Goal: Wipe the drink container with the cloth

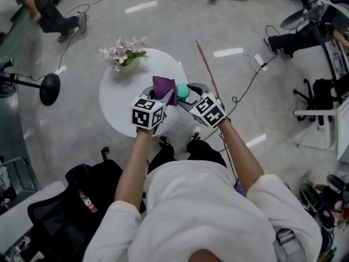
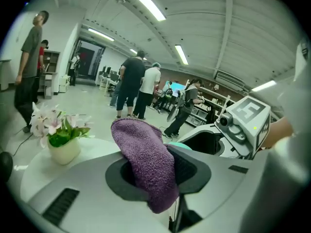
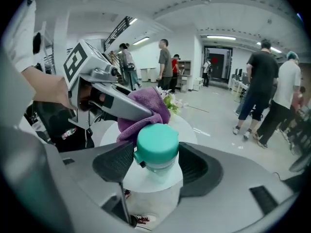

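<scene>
Glossy grey floor (image 1: 163, 21) of a big open workroom, with a small round white table (image 1: 117, 100) at its middle. Nearest, above the table's near edge: left gripper (image 2: 158, 171), clamped tight on a purple terry cloth (image 2: 141, 144), with the folded end sticking up past the pads. Just beside it, right gripper (image 3: 156, 166), closed at a fairly wide setting around a drink bottle (image 3: 156, 144) with a teal cap, held up off the table. Cloth draped against the far side of that cap, apparently touching it. Further back on the table, near its far edge, a small pale pot of pink-white flowers (image 1: 126, 56). Beyond, out on the floor, several people (image 2: 131, 81) standing under long ceiling lights (image 2: 143, 1).
</scene>
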